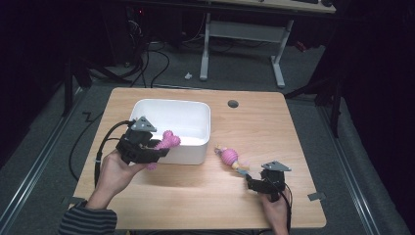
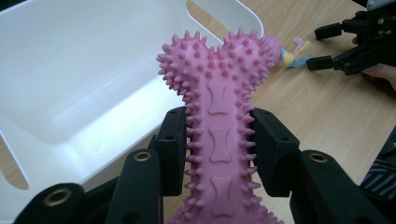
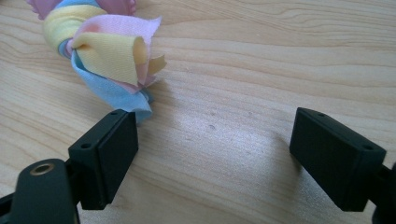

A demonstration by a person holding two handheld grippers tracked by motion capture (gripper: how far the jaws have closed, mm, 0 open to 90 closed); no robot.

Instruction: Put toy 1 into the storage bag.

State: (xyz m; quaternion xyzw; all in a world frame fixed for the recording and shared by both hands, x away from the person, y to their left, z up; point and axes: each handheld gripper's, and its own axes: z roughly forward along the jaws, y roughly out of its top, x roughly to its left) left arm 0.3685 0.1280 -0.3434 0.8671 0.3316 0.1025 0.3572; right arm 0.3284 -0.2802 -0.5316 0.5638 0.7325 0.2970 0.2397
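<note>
While the person's left hand (image 1: 113, 169) holds it up at the near left part of the light wooden table (image 1: 195, 196), the left gripper (image 1: 155, 147) has its two black jaws clamped on the shaft of a pink spiky rubber bone-shaped chew toy (image 2: 219, 135). From the left gripper view, the pads press on both sides of the bone's narrow middle, and its knobbed end sticks out beyond them, level with the near rim of a white rectangular plastic tub (image 2: 70, 84). From the high view, the bone (image 1: 168, 142) hangs at the tub's near wall (image 1: 188, 154), its upper knob just over the rim and its lower end below the gripper, clear of the tabletop.

Further right, a second toy, a pink ribbed ball with a knotted tail of pink, yellow and blue cloth strips (image 1: 230, 157), lies on the bare wood between the tub and the right gripper (image 1: 250, 182). Its cloth tail (image 3: 112, 56) points at that gripper. The right gripper rests low near the table's front right edge, held by the right hand (image 1: 275, 210), with its jaws spread wide and nothing between them. In the right gripper view, the blue strip's tip lies just beside the left pad; whether it touches cannot be told.
</note>
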